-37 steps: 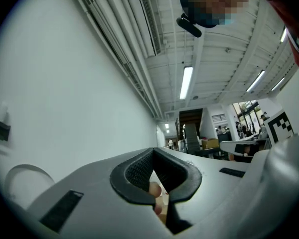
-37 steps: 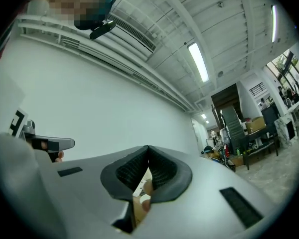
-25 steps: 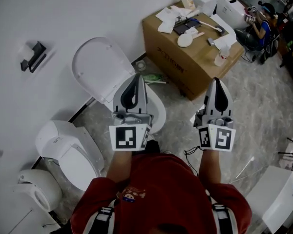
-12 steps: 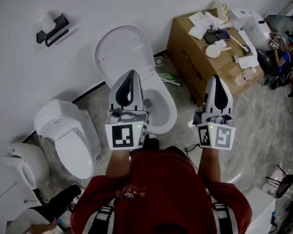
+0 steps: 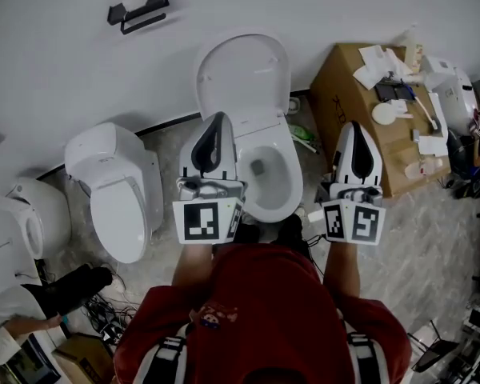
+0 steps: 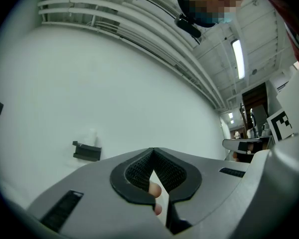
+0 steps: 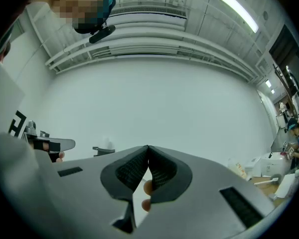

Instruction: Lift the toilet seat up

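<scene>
In the head view a white toilet stands by the wall, and its bowl (image 5: 266,184) lies open. The seat and lid (image 5: 242,70) are tipped up against the wall, undersides showing. My left gripper (image 5: 217,118) hangs above the bowl's left rim, shut and holding nothing. My right gripper (image 5: 356,126) is off the bowl's right side, over the floor, also shut and holding nothing. Both gripper views face the bare white wall. The tips of the left gripper (image 6: 152,150) and of the right gripper (image 7: 148,147) meet, and no toilet shows there.
A second toilet (image 5: 120,202) with its lid down stands to the left, and a third (image 5: 32,214) sits beyond it. A cardboard box (image 5: 360,126) with clutter on top stands right of the bowl. A black paper holder (image 5: 138,10) hangs on the wall. A person crouches at lower left (image 5: 16,322).
The head view has swung left: the open toilet slid from upper left to the centre and the box moved right. Both grippers kept their spots in the picture, still shut.
</scene>
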